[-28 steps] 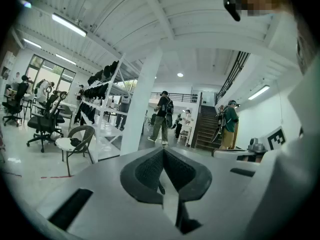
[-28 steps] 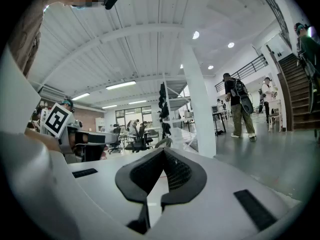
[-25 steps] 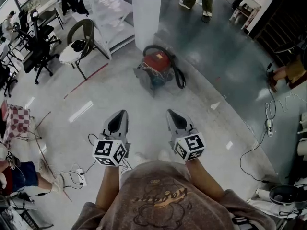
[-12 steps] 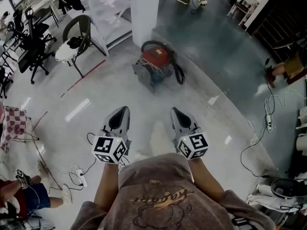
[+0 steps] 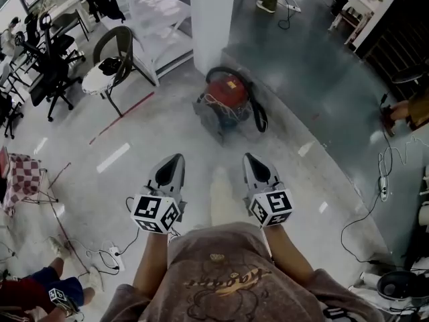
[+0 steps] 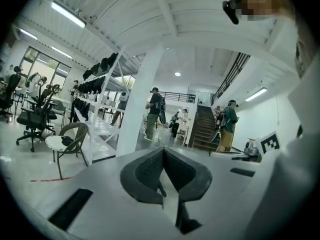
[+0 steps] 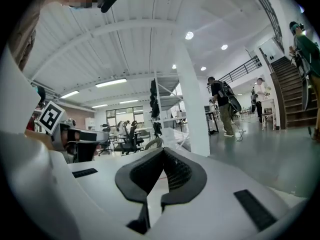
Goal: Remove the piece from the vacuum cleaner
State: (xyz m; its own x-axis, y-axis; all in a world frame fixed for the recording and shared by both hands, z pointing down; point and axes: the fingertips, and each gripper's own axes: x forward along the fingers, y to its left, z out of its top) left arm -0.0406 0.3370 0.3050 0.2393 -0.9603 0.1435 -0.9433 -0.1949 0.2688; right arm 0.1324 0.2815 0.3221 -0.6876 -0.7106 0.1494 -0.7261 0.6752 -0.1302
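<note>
Your left gripper (image 5: 174, 161) is clenched, jaws pressed together with nothing between them. Your right gripper (image 5: 251, 159) is clenched and empty as well. You hold the two side by side in front of your chest, pointing ahead over the pale floor (image 5: 134, 136). The vacuum cleaner (image 5: 226, 91), red on top with a black hose looped round it, sits on the floor well ahead of both grippers, just in front of the white pillar (image 5: 213, 19). A chair (image 5: 110, 62) stands off to its left.

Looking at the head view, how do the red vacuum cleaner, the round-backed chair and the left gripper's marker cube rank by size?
1. Chair and vacuum cleaner: about alike.
2. Marker cube: smallest, though nearest the camera.
</note>
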